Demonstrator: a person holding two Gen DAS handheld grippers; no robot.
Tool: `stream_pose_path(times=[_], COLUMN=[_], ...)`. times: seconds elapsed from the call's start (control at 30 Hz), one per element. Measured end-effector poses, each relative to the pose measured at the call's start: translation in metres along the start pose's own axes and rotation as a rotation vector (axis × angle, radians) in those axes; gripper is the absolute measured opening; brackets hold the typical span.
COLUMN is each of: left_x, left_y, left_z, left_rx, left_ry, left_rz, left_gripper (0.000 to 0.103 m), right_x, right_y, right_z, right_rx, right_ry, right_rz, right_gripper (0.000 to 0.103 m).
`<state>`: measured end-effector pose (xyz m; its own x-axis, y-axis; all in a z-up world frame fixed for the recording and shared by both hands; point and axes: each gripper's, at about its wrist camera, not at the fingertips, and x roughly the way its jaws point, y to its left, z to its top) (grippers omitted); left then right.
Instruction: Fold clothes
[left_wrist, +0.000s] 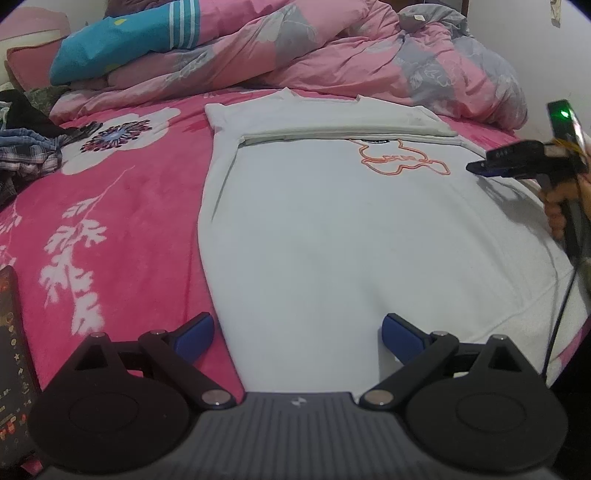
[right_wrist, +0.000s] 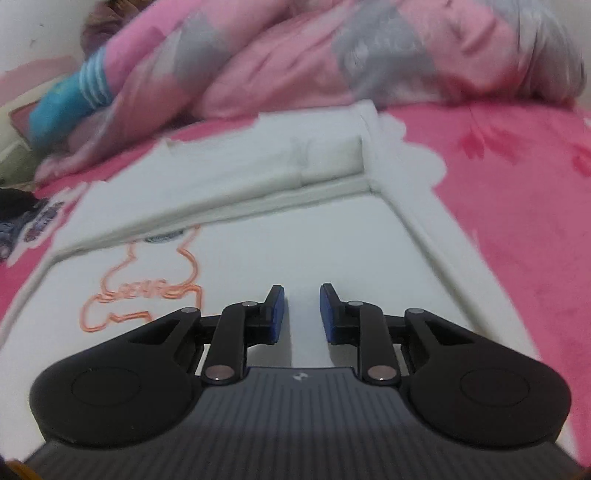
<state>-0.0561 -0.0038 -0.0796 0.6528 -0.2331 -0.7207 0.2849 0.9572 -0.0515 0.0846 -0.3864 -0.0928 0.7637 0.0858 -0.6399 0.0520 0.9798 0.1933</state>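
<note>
White T-shirt (left_wrist: 332, 229) lies flat mid-bed, sleeves tucked in, on the pink floral blanket (left_wrist: 110, 206). Left gripper (left_wrist: 297, 338) jaws spread wide at the hem; right gripper (right_wrist: 302, 314) part-open, holding nothing. Risk: a one-layer pinch drags the folded sleeves loose.

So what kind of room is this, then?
Most likely a bedroom: a white T-shirt lies spread on a pink floral bedsheet, with a rumpled pink and grey duvet heaped behind it.
</note>
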Motion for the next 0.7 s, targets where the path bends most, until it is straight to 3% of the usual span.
stream_pose_path(times=[0.3, 0.4, 0.53, 0.63, 0.7], left_x=[0.004, 0.003, -0.001, -0.004, -0.006], left_y=[0.004, 0.003, 0.001, 0.001, 0.001], left_z=[-0.001, -0.002, -0.002, -0.004, -0.005], left_rx=[0.028, 0.031, 0.011, 0.014, 0.021], left_ry=[-0.005, -0.006, -0.006, -0.005, -0.005], left_rz=[-0.026, -0.024, -0.008, 0.0, 0.002], left_gripper=[0.101, 0.101, 0.101, 0.101, 0.101], right_x=[-0.124, -0.14, -0.109, -0.066, -0.062], right_y=[0.073, 0.085, 0.08, 0.077, 0.086], right_z=[-0.119, -0.111, -0.061, -0.048, -0.062], right_rx=[-0.177, -0.214, -0.165, -0.11, -0.124], right_ry=[0.059, 0.049, -0.026, 0.023, 0.052], right_rz=[0.258, 0.289, 0.234, 0.205, 0.219], right_gripper=[0.02, 0.02, 0.02, 0.02, 0.019])
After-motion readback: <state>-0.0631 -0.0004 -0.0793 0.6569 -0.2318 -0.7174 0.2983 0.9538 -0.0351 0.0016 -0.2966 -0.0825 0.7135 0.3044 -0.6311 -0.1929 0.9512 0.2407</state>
